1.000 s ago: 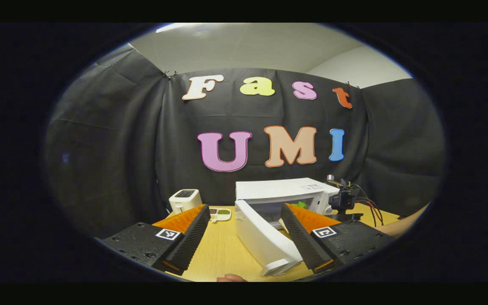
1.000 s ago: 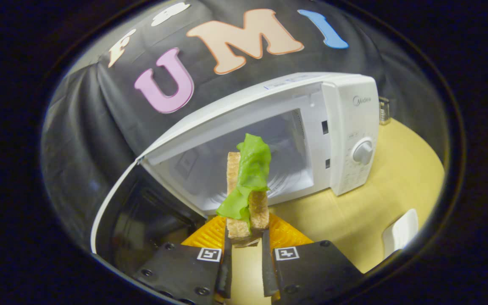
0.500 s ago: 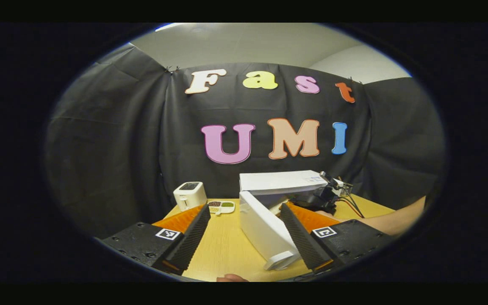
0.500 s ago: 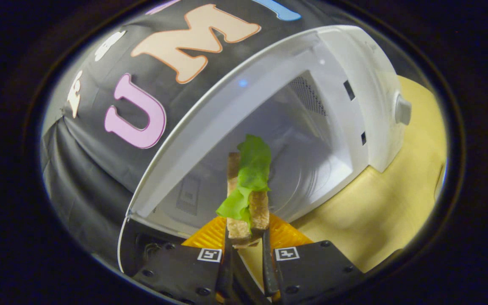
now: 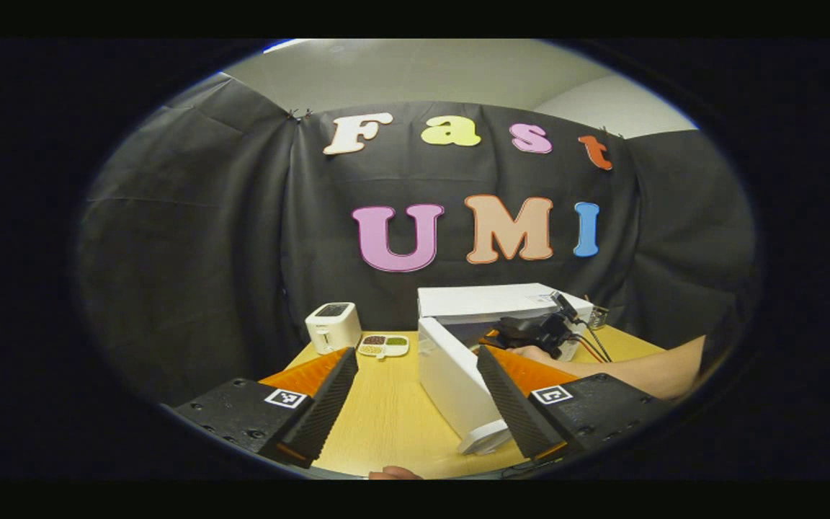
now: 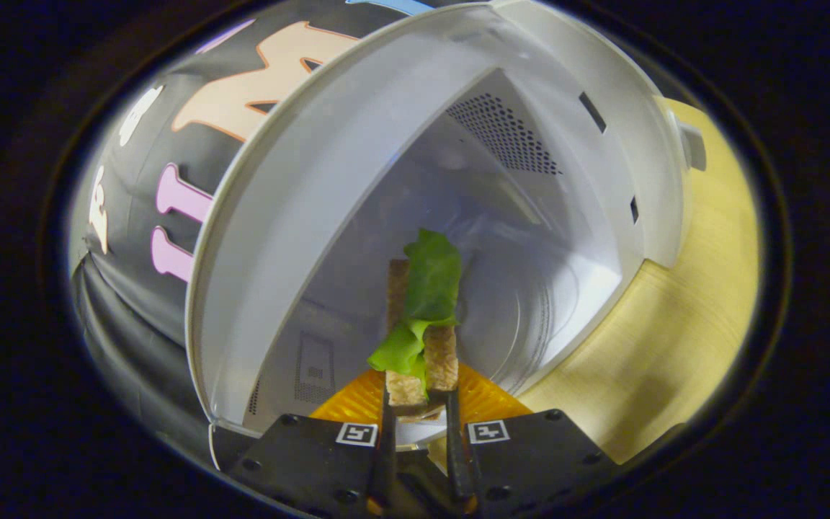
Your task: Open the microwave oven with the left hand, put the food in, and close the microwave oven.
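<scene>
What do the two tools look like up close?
Each tool has two black blocks bearing small square black-and-white markers, and ridged fingers. The left tool and the right tool match. The right tool, seen in the left gripper view, trails red and black cables. The person's forearm is bare.

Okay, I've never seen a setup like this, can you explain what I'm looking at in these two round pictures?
A person holds a two-finger grasping tool in each hand, and a camera rides on each. In the right gripper view, the right tool pinches a brown bread slice with green lettuce at the open white microwave oven. The left gripper view looks across the wooden table from farther back: the left tool is open, holding nothing, and beyond it are the microwave's swung-open door, a small white toaster and a divided snack dish.
</scene>
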{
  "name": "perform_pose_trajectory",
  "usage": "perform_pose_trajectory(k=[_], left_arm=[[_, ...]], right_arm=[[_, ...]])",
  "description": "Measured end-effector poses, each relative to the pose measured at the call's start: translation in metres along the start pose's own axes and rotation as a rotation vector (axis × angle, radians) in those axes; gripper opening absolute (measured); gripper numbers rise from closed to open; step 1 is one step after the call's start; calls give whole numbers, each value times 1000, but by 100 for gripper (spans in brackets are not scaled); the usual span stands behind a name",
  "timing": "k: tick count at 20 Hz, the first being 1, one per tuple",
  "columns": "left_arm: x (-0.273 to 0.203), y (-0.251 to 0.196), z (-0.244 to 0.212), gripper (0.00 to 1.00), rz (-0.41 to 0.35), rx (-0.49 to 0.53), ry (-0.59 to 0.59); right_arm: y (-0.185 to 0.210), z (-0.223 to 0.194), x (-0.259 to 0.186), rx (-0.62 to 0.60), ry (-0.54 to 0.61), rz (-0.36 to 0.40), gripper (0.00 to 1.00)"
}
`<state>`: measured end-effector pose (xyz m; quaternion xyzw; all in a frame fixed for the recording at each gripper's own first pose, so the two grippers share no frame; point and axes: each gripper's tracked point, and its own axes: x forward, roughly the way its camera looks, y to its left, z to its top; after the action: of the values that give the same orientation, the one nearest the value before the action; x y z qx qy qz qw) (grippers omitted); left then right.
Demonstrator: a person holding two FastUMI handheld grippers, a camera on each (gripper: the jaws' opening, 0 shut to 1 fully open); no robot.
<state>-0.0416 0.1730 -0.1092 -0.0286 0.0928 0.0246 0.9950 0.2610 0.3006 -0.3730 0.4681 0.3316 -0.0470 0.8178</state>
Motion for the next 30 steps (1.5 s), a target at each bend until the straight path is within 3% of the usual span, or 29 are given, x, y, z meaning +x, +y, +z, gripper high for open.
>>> perform_pose_trajectory(k=[5, 8, 9, 11, 14, 16, 18, 19, 20, 22, 23, 25, 28, 29, 30], left_arm=[[-7, 13, -5, 94, 26, -5, 9], [-8, 21, -8, 97, 43, -12, 15], [-9, 23, -8, 97, 46, -14, 17], [-10, 24, -7, 98, 49, -17, 13], [-12, 26, -7, 97, 51, -9, 6], [-12, 25, -7, 97, 49, -9, 5], [-12, 26, -8, 94, 51, -16, 8], [-13, 26, -9, 94, 52, -19, 11], [-13, 26, -10, 94, 53, -21, 12], [-15, 27, -9, 97, 57, -19, 9], [-16, 28, -7, 97, 60, -15, 6], [-17, 28, -7, 100, 63, -12, 4], [-18, 27, -8, 94, 61, -12, 5], [-18, 26, -8, 97, 61, -13, 6], [-18, 25, -9, 97, 60, -15, 5]], right_arm=[[3, 3, 9, -30, -31, -11, 31], [7, 2, 14, -29, -30, -18, 31], [7, 4, 17, -24, -36, -24, 23], [7, 5, 17, -12, -40, -38, 29], [3, 5, 17, -4, -29, -73, 29], [-2, 3, 16, -4, -18, -104, 49], [-5, 1, 13, -1, -5, -129, 50], [-9, 0, 13, -2, 4, -150, 60], [-13, -1, 12, -6, 14, -171, 60], [-19, -3, 9, -9, 31, -212, 82], [-21, -6, 7, -4, 46, -229, 75], [-20, -12, 5, 15, 80, -232, 81], [-18, -16, -1, 34, 111, -225, 80], [-16, -18, -3, 40, 122, -223, 92], [-16, -19, -4, 43, 132, -221, 91]])
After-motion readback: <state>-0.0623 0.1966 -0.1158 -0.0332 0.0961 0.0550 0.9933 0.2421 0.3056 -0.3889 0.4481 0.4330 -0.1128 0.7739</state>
